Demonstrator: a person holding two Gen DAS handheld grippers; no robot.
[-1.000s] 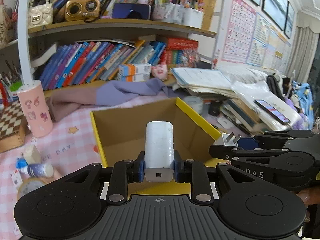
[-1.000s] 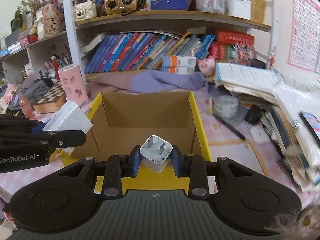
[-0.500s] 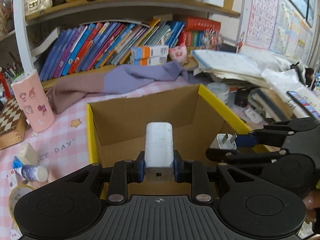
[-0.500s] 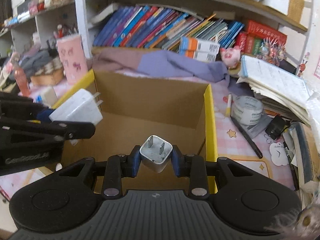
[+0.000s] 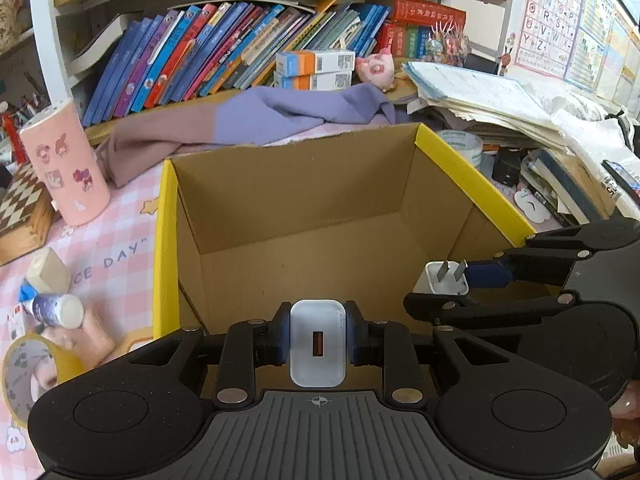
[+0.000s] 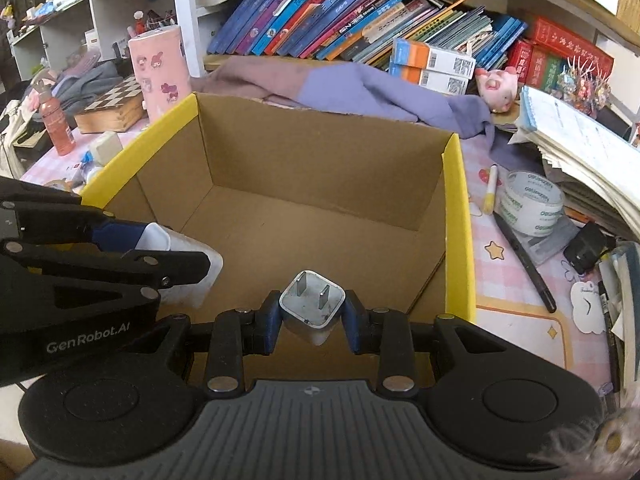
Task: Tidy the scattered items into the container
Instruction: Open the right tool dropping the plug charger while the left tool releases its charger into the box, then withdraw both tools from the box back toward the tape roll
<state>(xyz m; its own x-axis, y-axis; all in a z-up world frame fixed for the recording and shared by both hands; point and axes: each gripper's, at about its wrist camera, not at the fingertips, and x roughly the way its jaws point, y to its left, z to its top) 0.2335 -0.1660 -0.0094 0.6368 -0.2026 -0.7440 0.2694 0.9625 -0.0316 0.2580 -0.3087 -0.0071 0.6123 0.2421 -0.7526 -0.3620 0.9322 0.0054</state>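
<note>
An open cardboard box with yellow rims [image 5: 166,216] [image 6: 456,208] stands on the pink checked cloth; its brown floor is bare. My left gripper [image 5: 318,340] is shut on a white charger block [image 5: 318,344], USB port facing the camera, tilted down over the box's near edge. It also shows in the right wrist view [image 6: 188,264]. My right gripper [image 6: 312,316] is shut on a small white plug adapter [image 6: 312,308], prongs up, over the box's near side. The adapter also shows in the left wrist view [image 5: 444,280].
Left of the box lie a tube [image 5: 52,310], a yellow tape roll [image 5: 24,376], a pink cylinder [image 5: 66,164] and a chessboard box [image 5: 20,208]. Right of it lie a white tape roll [image 6: 532,204], a marker [image 6: 490,190], a black pen [image 6: 524,260] and paper stacks [image 5: 488,100]. A purple cloth [image 5: 280,116] lies behind.
Both grippers moved forward and tilted down over the box with their items held. The charger block now shows its end face. The shelves moved up out of view.
</note>
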